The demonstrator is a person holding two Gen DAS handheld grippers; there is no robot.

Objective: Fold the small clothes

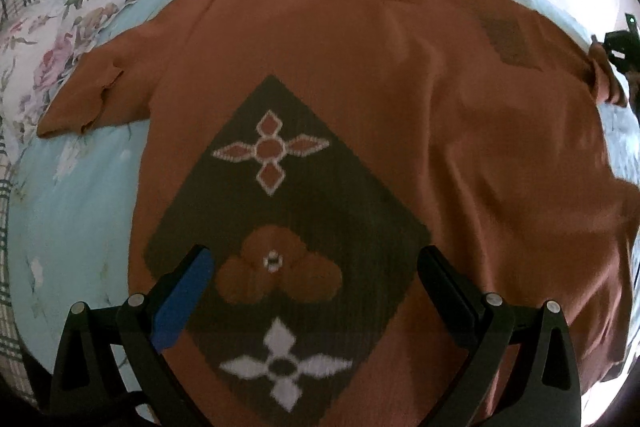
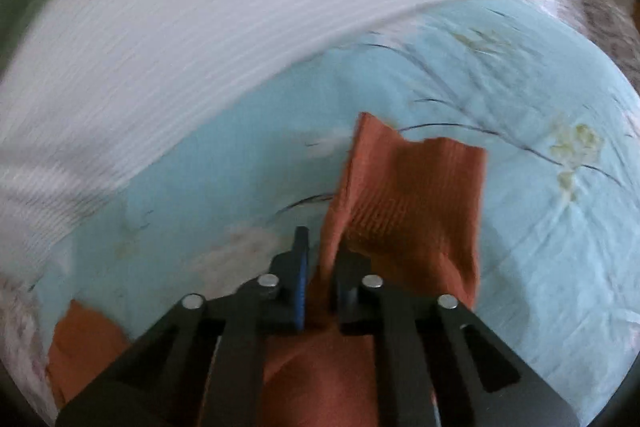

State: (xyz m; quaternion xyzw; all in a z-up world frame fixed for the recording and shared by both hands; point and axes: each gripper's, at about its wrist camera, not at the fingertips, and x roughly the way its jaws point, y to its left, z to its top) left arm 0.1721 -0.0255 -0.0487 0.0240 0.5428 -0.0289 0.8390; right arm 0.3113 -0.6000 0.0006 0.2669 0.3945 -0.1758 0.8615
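Fingers (image 1: 192,291) of the left gripper (image 1: 316,287) are hanging wide apart over the rust-orange sweater (image 1: 400,107), which is lying spread on the light-blue bedsheet (image 1: 80,195), dark diamond pattern showing. Right gripper (image 2: 320,275) is pinching its ribbed sleeve cuff (image 2: 408,195), lifted off the sheet.

Right hand-held gripper (image 2: 320,267) clamped on a rust-orange sweater (image 2: 404,203)

Its jaws pinch a ribbed cuff that stands up crumpled above the light blue bedsheet (image 2: 520,247). A white ribbed blanket (image 2: 200,27) lies blurred beyond, across the upper left.
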